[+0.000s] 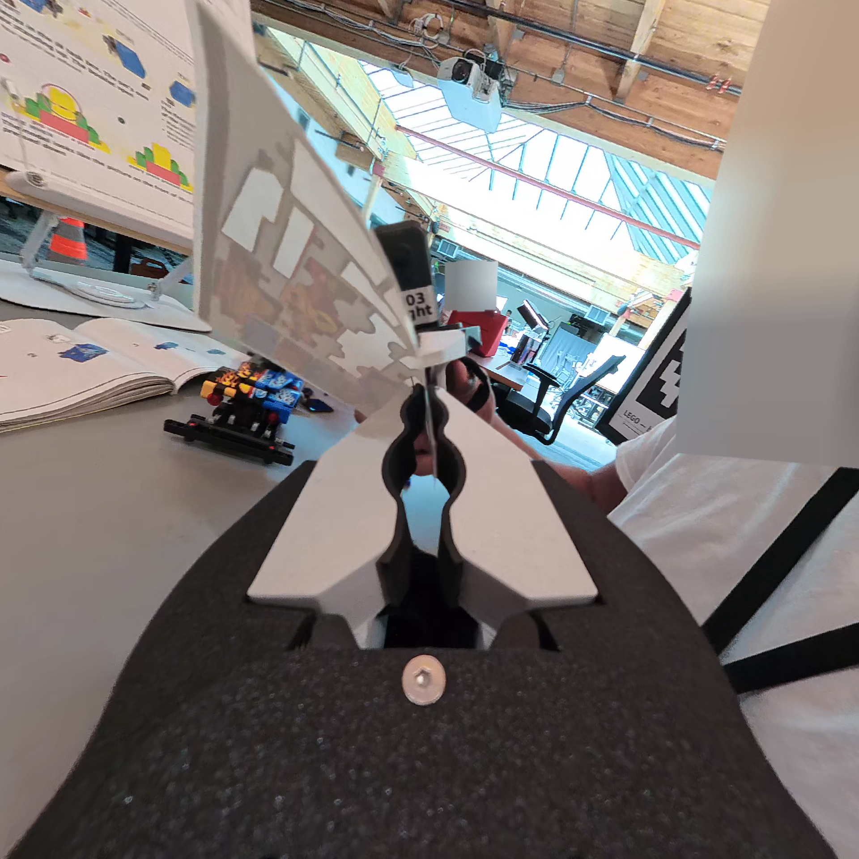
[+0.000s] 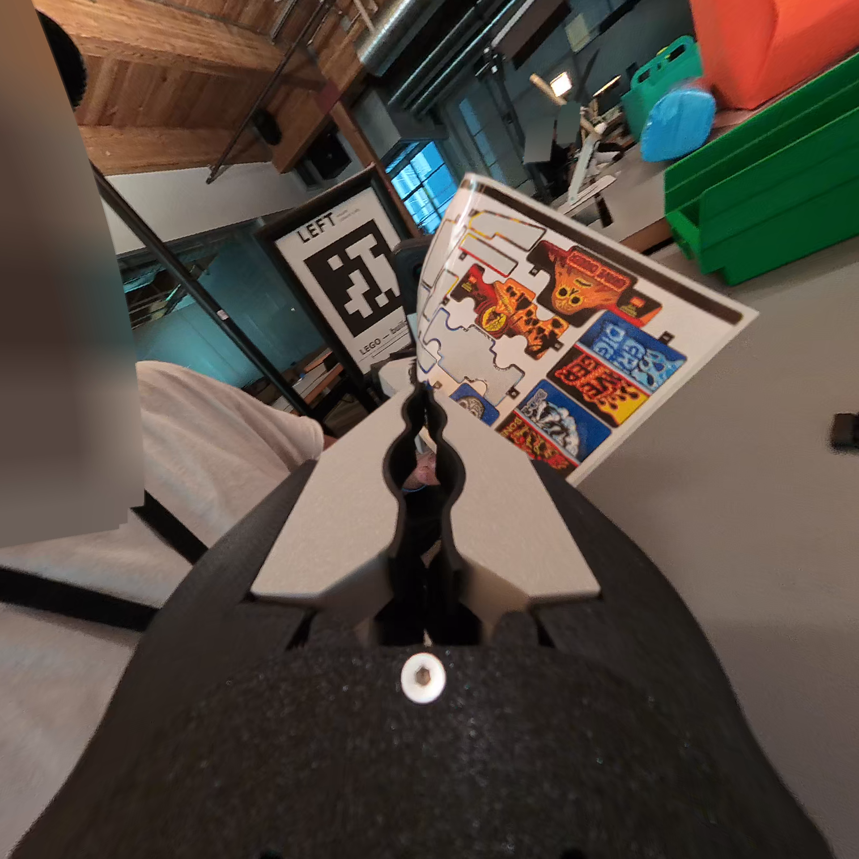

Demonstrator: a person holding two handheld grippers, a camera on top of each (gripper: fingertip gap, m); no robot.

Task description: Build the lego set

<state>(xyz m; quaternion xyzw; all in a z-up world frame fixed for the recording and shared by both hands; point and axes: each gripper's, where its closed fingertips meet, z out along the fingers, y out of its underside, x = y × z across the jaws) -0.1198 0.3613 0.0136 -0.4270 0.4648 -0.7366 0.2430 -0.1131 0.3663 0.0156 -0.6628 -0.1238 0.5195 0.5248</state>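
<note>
A sticker sheet is held up in the air between both grippers. In the left wrist view I see its pale back (image 1: 297,260). In the right wrist view I see its printed face (image 2: 581,325) with flame and blue stickers and some blank cut-outs. My left gripper (image 1: 425,395) is shut on the sheet's thin edge. My right gripper (image 2: 422,395) is shut on the sheet's near corner, and it also shows in the left wrist view (image 1: 441,348) just behind the sheet. A partly built lego vehicle (image 1: 246,404), black with flame and blue panels, sits on the grey table (image 1: 93,534).
An open instruction booklet (image 1: 93,367) lies at the left, with a printed guide on a stand (image 1: 93,93) behind it. A black-and-white marker board (image 2: 353,279) stands nearby. Green bins (image 2: 767,195) sit at the far right. A small dark piece (image 2: 843,430) lies on the table. A person's white shirt (image 1: 743,534) is close. Less than 4 cm separates the two grippers' tips.
</note>
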